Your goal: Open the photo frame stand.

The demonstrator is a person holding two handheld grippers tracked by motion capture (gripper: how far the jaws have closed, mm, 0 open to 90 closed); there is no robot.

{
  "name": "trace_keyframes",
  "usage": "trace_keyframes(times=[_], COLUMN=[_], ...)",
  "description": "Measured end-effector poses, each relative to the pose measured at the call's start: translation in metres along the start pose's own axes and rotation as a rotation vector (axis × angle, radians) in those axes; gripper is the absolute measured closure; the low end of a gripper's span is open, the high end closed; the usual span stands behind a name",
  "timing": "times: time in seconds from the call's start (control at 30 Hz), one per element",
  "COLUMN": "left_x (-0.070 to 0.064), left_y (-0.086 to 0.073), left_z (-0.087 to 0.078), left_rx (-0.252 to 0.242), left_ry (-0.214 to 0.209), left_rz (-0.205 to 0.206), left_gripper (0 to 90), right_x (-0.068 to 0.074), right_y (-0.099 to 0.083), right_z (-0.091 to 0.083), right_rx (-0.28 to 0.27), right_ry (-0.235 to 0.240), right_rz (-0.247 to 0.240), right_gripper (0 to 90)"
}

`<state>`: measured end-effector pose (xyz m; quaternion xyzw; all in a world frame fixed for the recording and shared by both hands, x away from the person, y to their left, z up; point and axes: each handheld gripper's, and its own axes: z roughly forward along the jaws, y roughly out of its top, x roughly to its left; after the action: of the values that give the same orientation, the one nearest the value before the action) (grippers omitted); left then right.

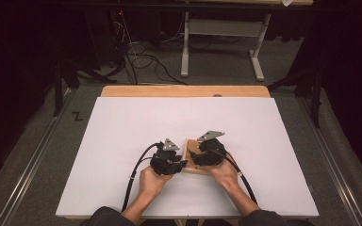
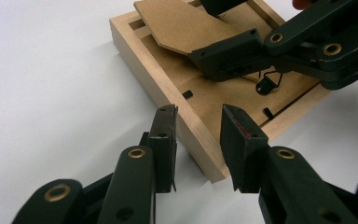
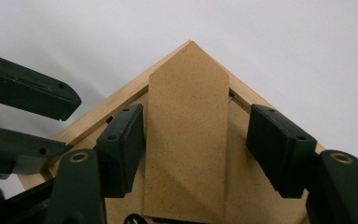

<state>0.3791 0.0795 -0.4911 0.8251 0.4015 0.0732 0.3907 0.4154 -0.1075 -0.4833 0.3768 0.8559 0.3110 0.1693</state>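
Working a picture frame's back on the white bench [image 1: 122, 141], near its front edge and a little right of centre. Shallow square pale-wood frame [image 2: 168, 100] lying face-down, brown fibreboard backing [image 2: 223, 93] seated inside its rim, small black turn-tabs at the edges.

Left gripper [image 2: 198, 123]: jaws apart, straddling the frame's near rail, one on each side, not yet clamped as far as can be told.

Right gripper [image 3: 193, 137]: jaws apart, flanking a flat brown fibreboard easel stand with a pointed tip [image 3: 186, 140]. Stand tilted up off the backing, tip aimed at one frame corner. One jaw seems to touch the stand's edge in the left gripper view; no real clamp visible.

Judged step: bracing the frame with the left while handling the stand with the right, raising or folding it — direction cannot be told.

Next move calls for closing the left jaws on the rail to stop sliding, then a gentle pinch across the stand's width and a slow swing about its hinge.

Contents of frame: backing board, tabs, stand, a small black wire hanger [image 2: 265, 84].
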Motion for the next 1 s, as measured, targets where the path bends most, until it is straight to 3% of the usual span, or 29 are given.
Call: trace_keyframes(times=[0.23, 1.0], left_x=[0.001, -0.001], left_y=[0.000, 0.000], left_z=[0.000, 0.003], left_rx=[-0.003, 0.000], left_ry=[0.001, 0.005], left_rz=[-0.001, 0.004], left_gripper=[66.0, 67.0], right_x=[0.004, 0.007], right_y=[0.000, -0.001], right_z=[-0.002, -0.010], right_rx=[-0.004, -0.036], right_ry=[-0.005, -0.023], right_rz=[-0.028, -0.059], right_gripper=[50.9, 51.5])
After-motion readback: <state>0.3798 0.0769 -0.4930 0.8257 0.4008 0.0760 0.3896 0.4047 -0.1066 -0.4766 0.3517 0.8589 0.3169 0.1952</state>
